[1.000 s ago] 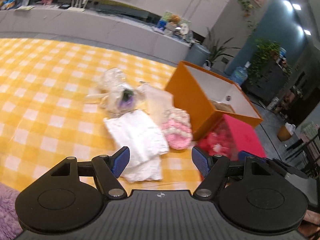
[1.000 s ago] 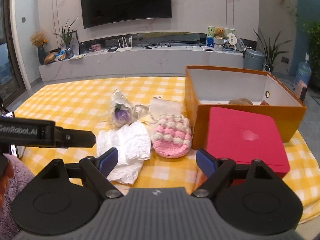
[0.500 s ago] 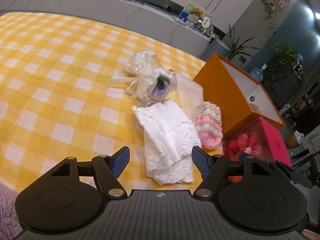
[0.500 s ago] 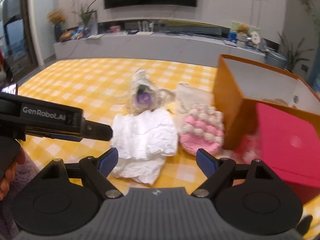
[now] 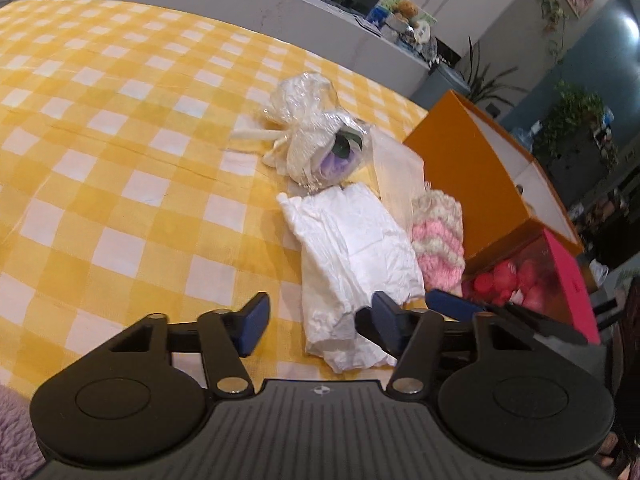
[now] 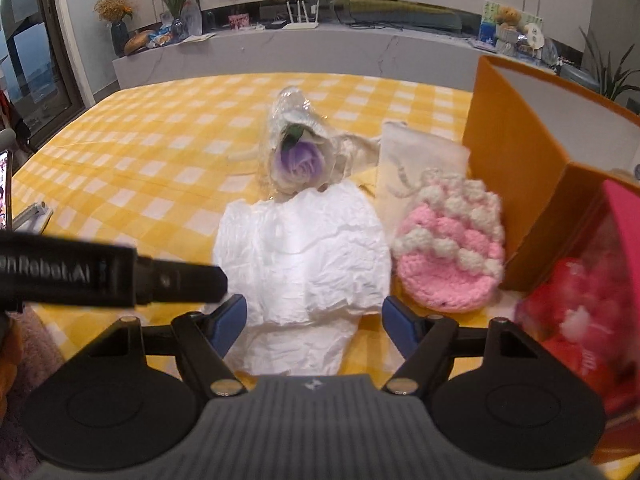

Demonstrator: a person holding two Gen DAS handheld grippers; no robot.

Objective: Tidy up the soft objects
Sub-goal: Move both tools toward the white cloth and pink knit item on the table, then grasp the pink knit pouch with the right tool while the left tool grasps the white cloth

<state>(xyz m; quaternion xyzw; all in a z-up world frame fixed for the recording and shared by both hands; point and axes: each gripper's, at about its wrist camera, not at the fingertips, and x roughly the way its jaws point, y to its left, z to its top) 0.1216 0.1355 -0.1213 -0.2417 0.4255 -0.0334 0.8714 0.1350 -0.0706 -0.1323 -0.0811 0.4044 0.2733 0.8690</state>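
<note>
**Spotter:** Which step are you on?

**Operator:** The approach, I judge. I bring both claws down over the white crumpled cloth, which lies flat on the yellow checked tablecloth just beside the pink knitted pouch and in front of the wrapped purple flower.

**Spotter:** Claws?

**Operator:** My right gripper is released, and its jaws have just been closing a little; the near edge of the cloth sits between them, but the pads do not press it. My left gripper is released too, its jaws also just narrowing, over the same near end. Nothing is grasped.

**Spotter:** Next?

**Operator:** I think I need to sink onto the cloth and pinch a fold of it, since it is thin and limp. The orange box stands open behind the pouch, probably the destination.
</note>
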